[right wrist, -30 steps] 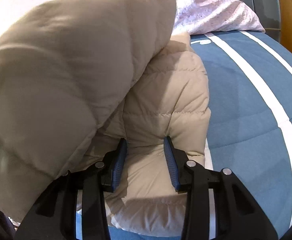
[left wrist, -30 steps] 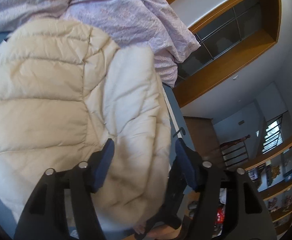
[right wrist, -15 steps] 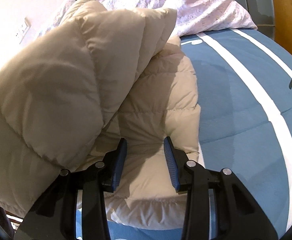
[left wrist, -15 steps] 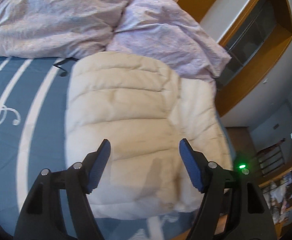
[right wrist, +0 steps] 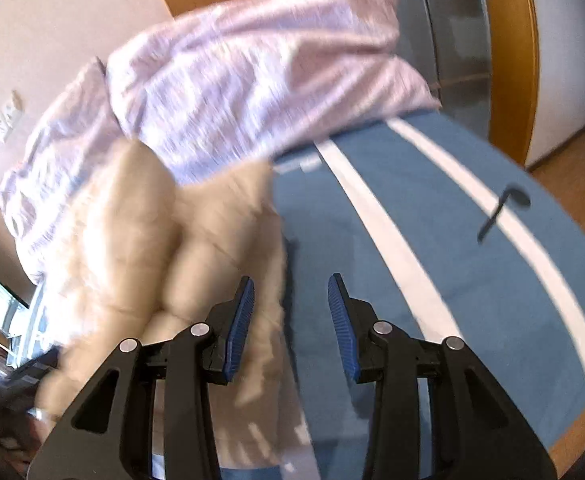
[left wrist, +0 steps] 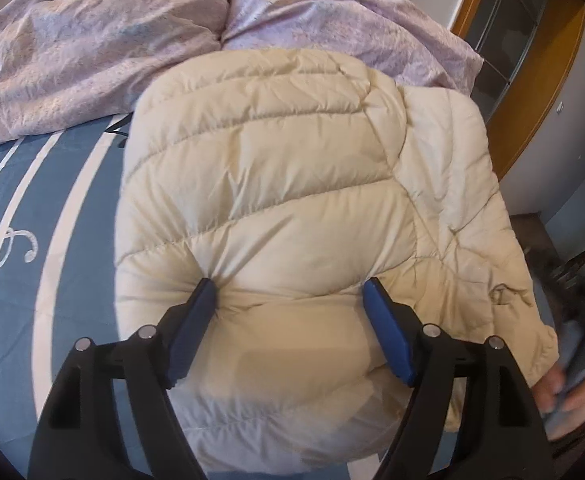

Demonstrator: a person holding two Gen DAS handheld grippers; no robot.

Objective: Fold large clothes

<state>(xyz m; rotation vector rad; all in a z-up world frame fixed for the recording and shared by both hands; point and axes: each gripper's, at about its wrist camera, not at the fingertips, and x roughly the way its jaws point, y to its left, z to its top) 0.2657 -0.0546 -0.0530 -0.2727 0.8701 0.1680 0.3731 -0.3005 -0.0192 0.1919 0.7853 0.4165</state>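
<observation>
On a bed [left wrist: 48, 264] with a blue, white-striped cover, a cream quilted puffer jacket [left wrist: 292, 184] lies folded into a thick bundle, its long side running away from the viewer toward a rumpled lilac duvet [left wrist: 104, 48] at the head of the bed. The left gripper [left wrist: 290, 298] points down at the bundle's near end; its jaws stand wide and are opening, their tips dimpling the padding without pinching it. The right gripper [right wrist: 290, 302] hangs above the bed just off the jacket's edge, jaws half open and holding nothing, one over cream fabric and one over blue cover; this view is blurred. The left hand looks nearer for any pressing or tidying, since the jacket sits squarely ahead of its jaws.
</observation>
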